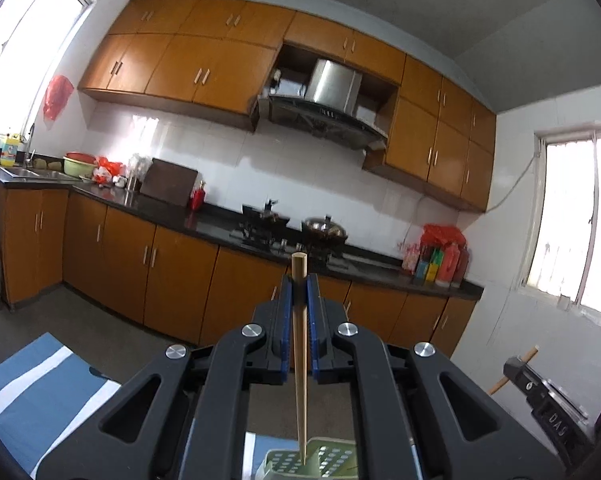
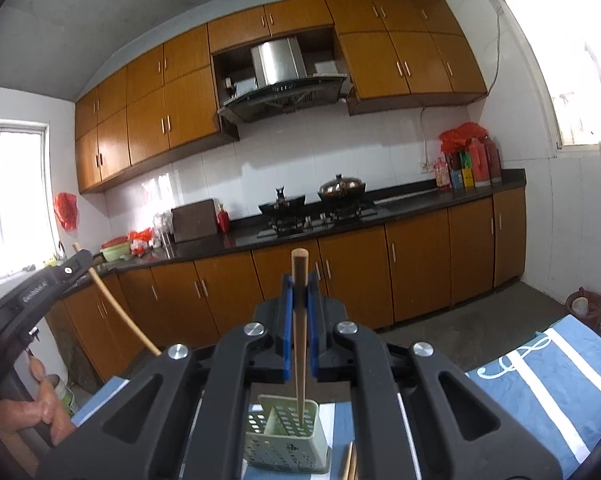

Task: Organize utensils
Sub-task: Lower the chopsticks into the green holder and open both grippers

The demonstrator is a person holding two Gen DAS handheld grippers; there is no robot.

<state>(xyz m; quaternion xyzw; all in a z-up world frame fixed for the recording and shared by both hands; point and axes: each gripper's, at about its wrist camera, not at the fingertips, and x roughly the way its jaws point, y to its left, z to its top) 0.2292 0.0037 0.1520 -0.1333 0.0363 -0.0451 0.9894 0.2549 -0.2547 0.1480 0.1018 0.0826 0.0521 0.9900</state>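
— Left gripper (image 1: pixel 299 280)?
— Clamped on a chopstick (image 1: pixel 300 360), tip inside the green perforated holder (image 1: pixel 332 456).
— Right gripper (image 2: pixel 299 280)?
— Gripping another chopstick (image 2: pixel 300 352), tip lowered into that holder's right compartment.

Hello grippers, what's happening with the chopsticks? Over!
Left gripper shut on a chopstick, tip down in green holder. Right gripper shut on second chopstick, tip inside the holder. More chopsticks beside the holder. Nothing blocking.
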